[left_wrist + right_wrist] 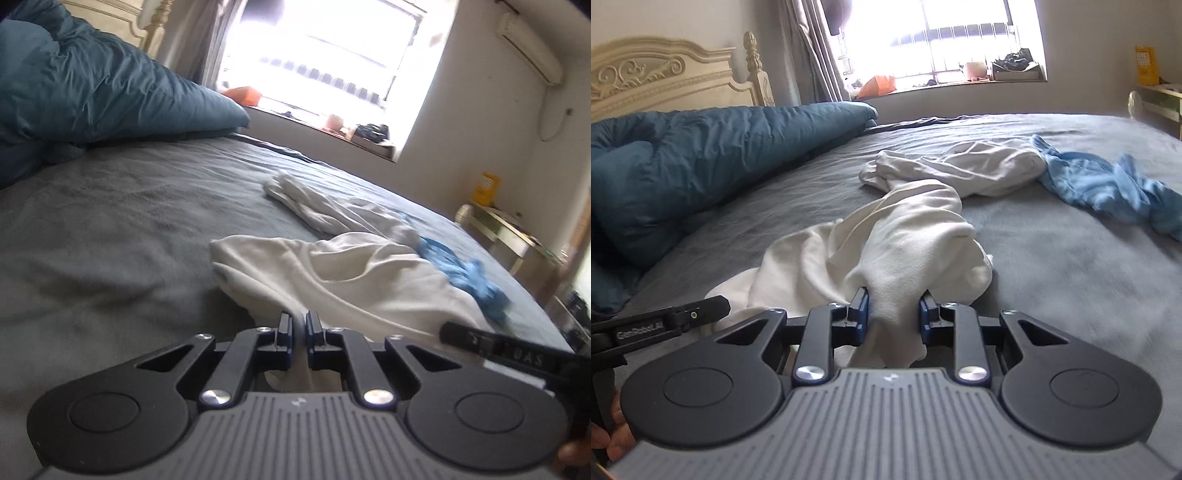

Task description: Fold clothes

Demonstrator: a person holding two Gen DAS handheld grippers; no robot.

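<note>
In the left wrist view, the left gripper (299, 325) is clenched on a thin fold of the white garment (351, 280), whose gripped edge disappears behind the jaws; the rest spreads ahead and to the right over the grey bed sheet (110, 229). A blue cloth (465, 273), blurred, lies beyond it to the right, and a teal duvet (92, 85) is piled far left. In the right wrist view, the right gripper (893, 314) grasps a thick bunch of the same garment, its jaws closing around it; the cloth trails ahead, hiding the sheet there. The window (942, 37) is washed out.
</note>
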